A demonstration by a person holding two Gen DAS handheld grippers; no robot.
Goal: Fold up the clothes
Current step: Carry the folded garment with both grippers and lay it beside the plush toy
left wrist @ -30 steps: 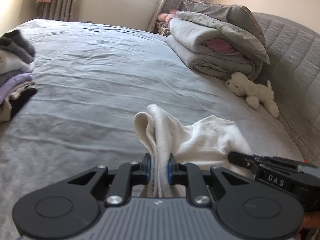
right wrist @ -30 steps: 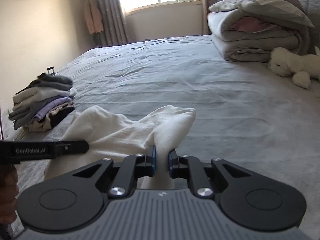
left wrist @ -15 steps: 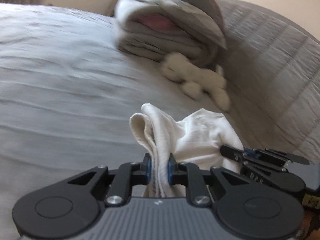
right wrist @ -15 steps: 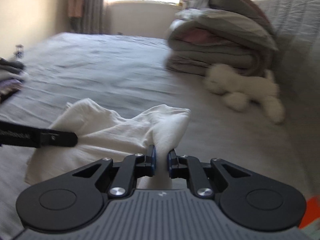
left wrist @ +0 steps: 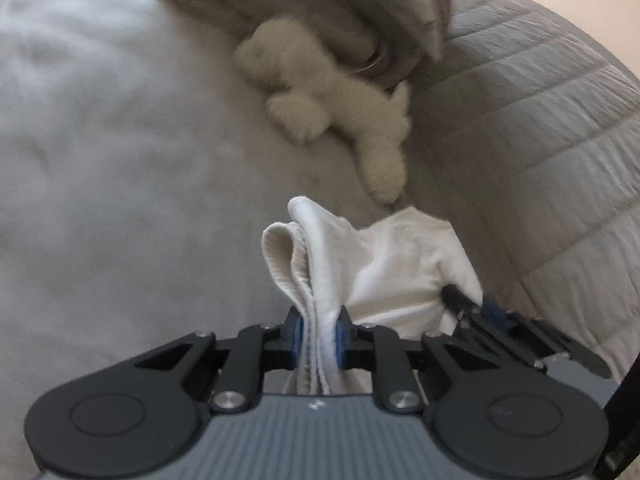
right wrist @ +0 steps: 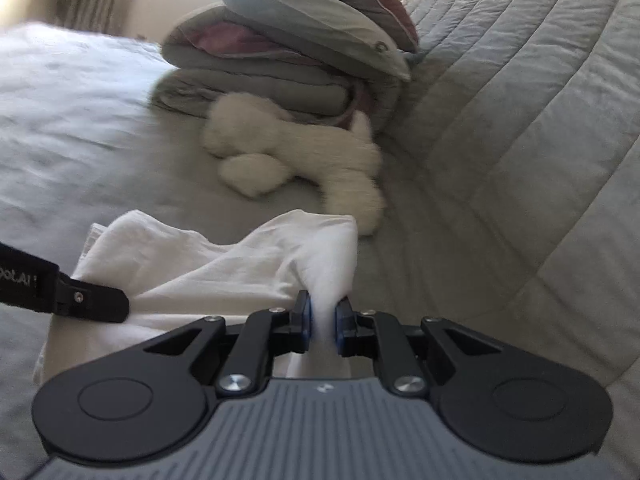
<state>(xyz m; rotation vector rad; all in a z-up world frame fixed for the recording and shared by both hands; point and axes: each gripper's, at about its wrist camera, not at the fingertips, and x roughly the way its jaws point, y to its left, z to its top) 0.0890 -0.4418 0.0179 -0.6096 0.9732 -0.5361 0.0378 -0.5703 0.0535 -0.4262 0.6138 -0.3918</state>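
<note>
Left gripper (left wrist: 318, 334) clamped on a bunched, hemmed edge of the white garment (left wrist: 384, 264), low centre of the left wrist frame; cloth rises above the pads and spreads right. Right gripper (right wrist: 323, 326) likewise closed on another bunch of the same garment (right wrist: 224, 268), low centre of its frame; the fabric trails left toward the other gripper's black finger at left edge. Garment slack between the two, over the grey bed (right wrist: 80, 128). White plush toy (right wrist: 296, 160) lies just beyond, mid-frame. Folded duvet stack (right wrist: 280, 64) behind it, upper centre, against the quilted headboard (right wrist: 520, 120). Background blurred.
</note>
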